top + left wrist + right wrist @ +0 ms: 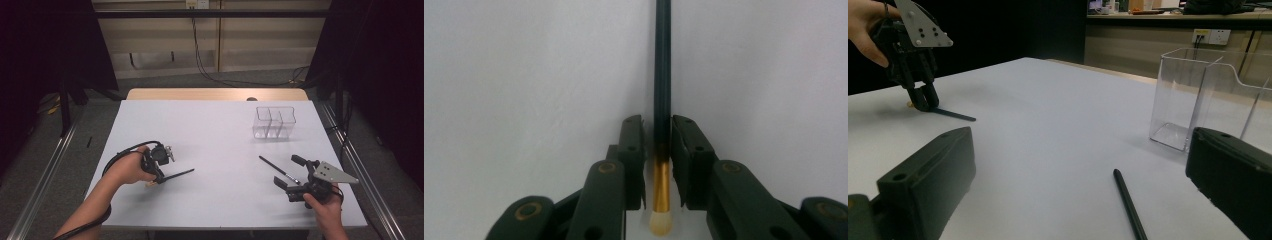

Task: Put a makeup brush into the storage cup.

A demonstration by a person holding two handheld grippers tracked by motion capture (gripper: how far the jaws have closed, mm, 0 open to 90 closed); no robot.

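Note:
A brush with a dark handle [662, 75], gold ferrule and pale bristles lies on the white table [215, 130]. My left gripper [658, 125] is shut on it just above the ferrule, tips down at the table's left [159, 179]. The handle [179, 174] sticks out to the right. From the right gripper view, that gripper [925, 102] stands on the table with the handle [955, 115] beside it. My right gripper [289, 171] is open wide near the front right. A second thin black brush [277, 169] lies on the table between its spread jaws [1130, 210].
A clear plastic organiser [273, 122] with three compartments stands upright at the back right of the table, beyond the right gripper [1198, 95]. A wooden strip [215, 94] runs along the table's far edge. Dark curtains hang at both sides.

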